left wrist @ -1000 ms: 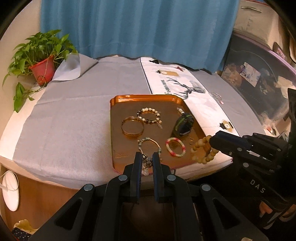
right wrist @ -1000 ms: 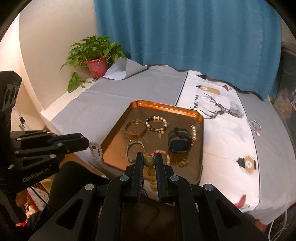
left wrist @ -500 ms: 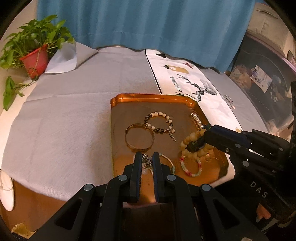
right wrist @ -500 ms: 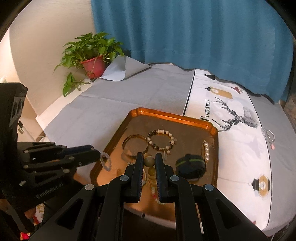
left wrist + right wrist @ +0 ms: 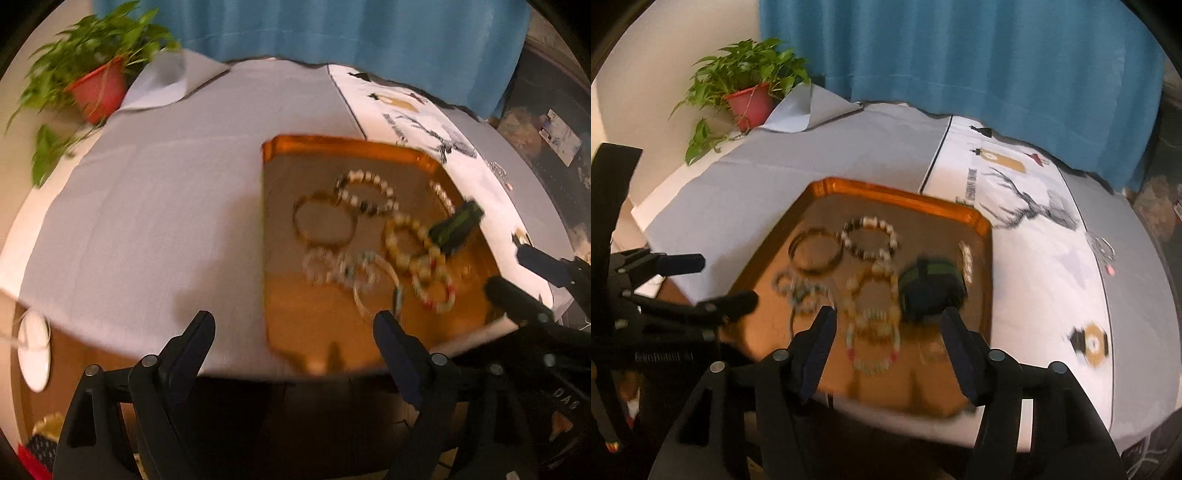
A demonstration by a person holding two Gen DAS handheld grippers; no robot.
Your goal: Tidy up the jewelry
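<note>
A: Tongs first, then. How do yours stand?

B: My left tongs [image 5: 293, 325] have just been opening and now gape wide at the bottom of the left wrist view, nothing between the fingers. My right tongs [image 5: 886, 321] have just been opening too, spread apart low in the right wrist view, pads pressing on nothing.

A: And the jewelry?

B: All on the orange tray [image 5: 897, 194] at mid-frame. Just past my right tongs lies the bracelet of big yellow beads [image 5: 873, 291], overlapping a pink-and-white beaded one [image 5: 873, 354] nearer the lower edge. To their right sits the black and green watch [image 5: 932, 284]. Left of them is a pale beaded bracelet [image 5: 798, 290]; above that a thin gold bangle [image 5: 816, 251] and a dark-and-white bead bracelet [image 5: 870, 238].

A: Around the tray?

B: Grey cloth [image 5: 827, 147] covers the counter, with a white deer-print runner [image 5: 1027, 221] to the right, a small silver piece [image 5: 1102, 247] on it. A potted plant [image 5: 746, 88] stands upper left before a blue curtain [image 5: 960, 55].
</note>
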